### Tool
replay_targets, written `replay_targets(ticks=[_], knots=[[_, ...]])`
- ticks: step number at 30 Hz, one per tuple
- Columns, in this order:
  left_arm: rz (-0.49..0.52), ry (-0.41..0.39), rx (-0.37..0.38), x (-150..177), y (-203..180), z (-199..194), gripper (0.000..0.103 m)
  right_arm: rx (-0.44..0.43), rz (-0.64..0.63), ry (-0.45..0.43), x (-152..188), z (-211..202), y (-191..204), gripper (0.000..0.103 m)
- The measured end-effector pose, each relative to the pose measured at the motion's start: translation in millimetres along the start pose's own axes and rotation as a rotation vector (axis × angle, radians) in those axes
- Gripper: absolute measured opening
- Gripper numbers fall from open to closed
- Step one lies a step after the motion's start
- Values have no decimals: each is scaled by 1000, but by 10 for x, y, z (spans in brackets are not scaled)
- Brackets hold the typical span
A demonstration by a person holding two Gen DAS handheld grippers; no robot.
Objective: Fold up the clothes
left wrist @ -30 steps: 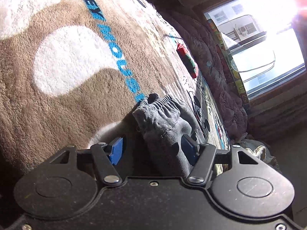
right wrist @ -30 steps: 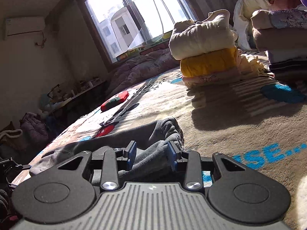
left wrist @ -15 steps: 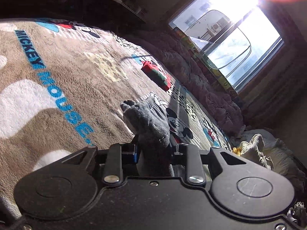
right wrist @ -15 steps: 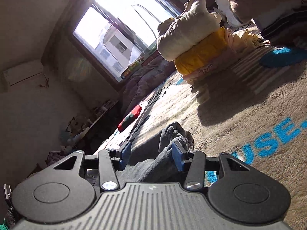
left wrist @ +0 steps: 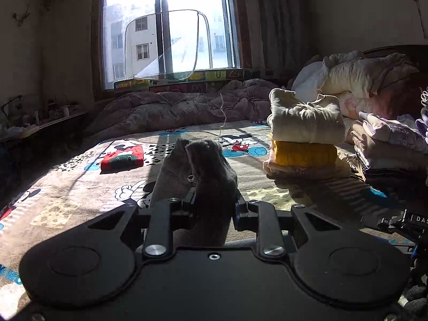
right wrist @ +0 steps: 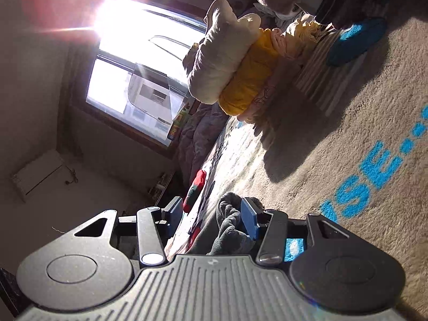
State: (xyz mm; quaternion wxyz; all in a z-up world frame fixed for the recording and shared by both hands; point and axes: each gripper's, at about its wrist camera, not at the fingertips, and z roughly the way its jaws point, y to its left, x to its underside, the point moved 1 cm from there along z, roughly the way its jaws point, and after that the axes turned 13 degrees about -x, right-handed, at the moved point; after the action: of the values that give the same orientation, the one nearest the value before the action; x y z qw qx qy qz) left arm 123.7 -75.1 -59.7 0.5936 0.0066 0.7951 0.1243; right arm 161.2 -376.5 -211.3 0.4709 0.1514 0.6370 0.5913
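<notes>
A sunlit bedroom framed the work: the left tool [left wrist: 214,203] was clamped on a bunched fold of a grey garment [left wrist: 206,165], its jaws still closing on the cloth, which stood up between the fingers as a thick, doubled ridge above the patterned bed blanket [left wrist: 67,200]. Seen from the right wrist, the right tool [right wrist: 211,214] had its blue pads [right wrist: 250,220] set apart; the grey garment [right wrist: 230,222] lay bunched in the gap, touching the right-hand pad, while the other pad stood clear of it with open space between. That view was strongly tilted, so the bed ran up the right side of the picture, with large blue lettering [right wrist: 374,182] woven into the tan blanket [right wrist: 361,107]. Beyond the held cloth in the left view, a small folded red garment [left wrist: 122,157] lay flat on the blanket to the left, well apart from the tool. To the right stood a stack of folded clothes [left wrist: 305,133]: a cream piece on top, a yellow one under it and a pale pink one at the bottom. A larger heap of pale bedding and clothes [left wrist: 374,80] rose behind it. A rumpled mauve quilt [left wrist: 174,109] lay along the foot of the bright window [left wrist: 165,26]. The same stack [right wrist: 235,61] appeared in the right view, near the window glare.
</notes>
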Motion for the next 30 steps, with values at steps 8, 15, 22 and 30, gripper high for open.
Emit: replay_targets(ticks=[8, 15, 22, 30], knots=[[248, -31, 43, 278, -975, 96, 22, -19, 71, -5, -32, 50, -124, 50], [379, 14, 237, 601, -1456, 22, 44, -21, 116, -59, -154, -8, -213, 50], [212, -2, 187, 380, -637, -246, 40, 17, -186, -39, -204, 50, 180, 50], [26, 82, 78, 489, 25, 237, 36, -40, -913, 158, 362, 469, 1071, 47]])
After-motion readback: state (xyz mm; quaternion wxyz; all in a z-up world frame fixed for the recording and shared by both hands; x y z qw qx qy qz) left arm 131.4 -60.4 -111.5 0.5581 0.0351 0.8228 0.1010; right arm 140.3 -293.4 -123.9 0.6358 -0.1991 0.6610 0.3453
